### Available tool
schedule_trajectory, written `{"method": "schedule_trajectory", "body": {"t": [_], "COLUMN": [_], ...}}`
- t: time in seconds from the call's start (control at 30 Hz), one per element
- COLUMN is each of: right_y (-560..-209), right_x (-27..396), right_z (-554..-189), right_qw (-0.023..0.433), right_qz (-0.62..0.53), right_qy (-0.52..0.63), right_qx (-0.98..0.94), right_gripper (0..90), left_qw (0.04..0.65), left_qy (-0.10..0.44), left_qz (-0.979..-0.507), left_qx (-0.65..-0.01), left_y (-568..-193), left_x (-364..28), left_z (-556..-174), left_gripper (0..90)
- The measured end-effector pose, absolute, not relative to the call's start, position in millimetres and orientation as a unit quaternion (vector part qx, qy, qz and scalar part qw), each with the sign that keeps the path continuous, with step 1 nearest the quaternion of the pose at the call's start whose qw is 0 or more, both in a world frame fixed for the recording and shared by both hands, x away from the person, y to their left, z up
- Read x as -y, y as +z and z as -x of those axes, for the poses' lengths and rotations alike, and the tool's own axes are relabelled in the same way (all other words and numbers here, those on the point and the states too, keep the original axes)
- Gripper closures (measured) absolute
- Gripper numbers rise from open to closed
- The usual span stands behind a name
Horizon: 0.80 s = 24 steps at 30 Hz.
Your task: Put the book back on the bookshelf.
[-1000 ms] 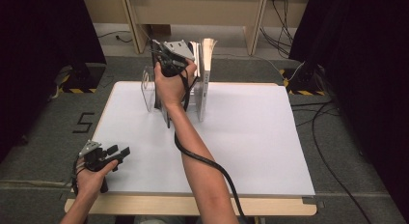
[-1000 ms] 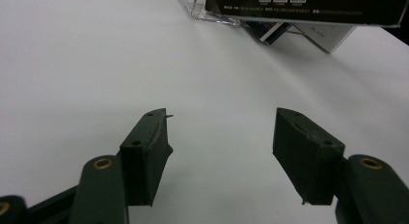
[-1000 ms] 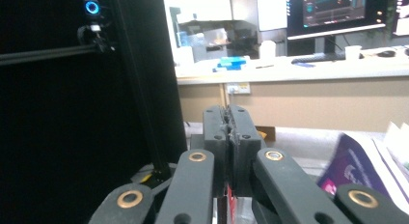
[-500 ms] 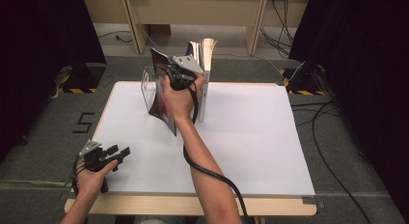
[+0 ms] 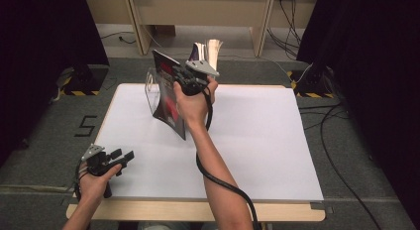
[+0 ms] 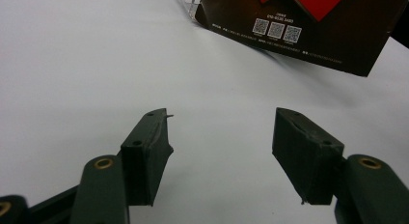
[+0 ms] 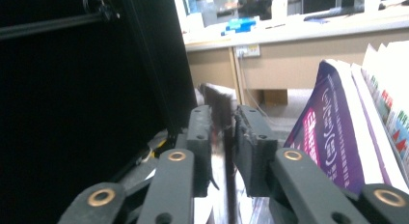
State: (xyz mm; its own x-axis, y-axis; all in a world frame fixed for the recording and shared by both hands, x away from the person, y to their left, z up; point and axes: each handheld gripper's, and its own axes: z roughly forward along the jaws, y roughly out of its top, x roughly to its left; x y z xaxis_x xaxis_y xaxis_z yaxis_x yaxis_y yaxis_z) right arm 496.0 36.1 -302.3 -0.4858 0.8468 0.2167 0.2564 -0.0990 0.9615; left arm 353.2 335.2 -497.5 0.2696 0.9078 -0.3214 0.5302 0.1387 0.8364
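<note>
Fingers loosening around tilted magazine

We see open white table ahead of the left gripper and all across the right half. At the far edge, the tilted dark magazine, the clear holder and the upright booklets block passage.

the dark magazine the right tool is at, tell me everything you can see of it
The dark magazine is thin and glossy, dark brown to black with red shapes on its cover and three small square codes with fine white print near one lower corner. It stands tilted, top leaning away from the person, lower corner at the white table, beside a clear plastic holder. Its top edge sits between the jaws of the right tool, which have just been opening; a narrow gap shows at the pads, so the grip looks released.
</note>
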Motion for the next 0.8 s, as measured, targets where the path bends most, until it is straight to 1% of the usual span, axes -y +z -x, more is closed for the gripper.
{"method": "schedule_trajectory", "body": {"t": [0.07, 0.2, 0.37, 0.4, 0.43, 0.53, 0.57, 0.7, 0.8], "right_y": [-305, -308, -306, -305, -305, -303, -302, -301, -301], "right_x": [-36, -37, -40, -42, -43, -45, -46, -47, -49], "right_z": [-499, -505, -509, -513, -515, -517, -517, -516, -514], "right_qw": [0.245, 0.238, 0.244, 0.238, 0.241, 0.247, 0.248, 0.238, 0.241], "right_qz": [-0.444, -0.443, -0.440, -0.439, -0.440, -0.438, -0.439, -0.446, -0.448], "right_qy": [0.589, 0.574, 0.563, 0.557, 0.552, 0.548, 0.546, 0.547, 0.550], "right_qx": [-0.629, -0.646, -0.655, -0.663, -0.666, -0.668, -0.669, -0.667, -0.662], "right_gripper": [72.9, 71.6, 71.3, 72.0, 72.9, 83.2, 85.1, 86.8, 87.1], "left_qw": [0.491, 0.492, 0.492, 0.491, 0.491, 0.492, 0.492, 0.491, 0.490], "left_qy": [0.192, 0.189, 0.190, 0.189, 0.189, 0.190, 0.190, 0.189, 0.190], "left_qz": [-0.627, -0.627, -0.627, -0.628, -0.628, -0.628, -0.627, -0.629, -0.630], "left_qx": [-0.573, -0.574, -0.573, -0.573, -0.573, -0.573, -0.573, -0.573, -0.572], "left_y": [-497, -498, -498, -498, -498, -498, -498, -498, -498], "left_x": [-336, -335, -335, -335, -335, -335, -335, -335, -334], "left_z": [-353, -353, -353, -354, -353, -353, -353, -353, -353], "left_gripper": [37.1, 37.2, 37.4, 37.4, 37.4, 37.4, 37.4, 37.5, 37.5]}}
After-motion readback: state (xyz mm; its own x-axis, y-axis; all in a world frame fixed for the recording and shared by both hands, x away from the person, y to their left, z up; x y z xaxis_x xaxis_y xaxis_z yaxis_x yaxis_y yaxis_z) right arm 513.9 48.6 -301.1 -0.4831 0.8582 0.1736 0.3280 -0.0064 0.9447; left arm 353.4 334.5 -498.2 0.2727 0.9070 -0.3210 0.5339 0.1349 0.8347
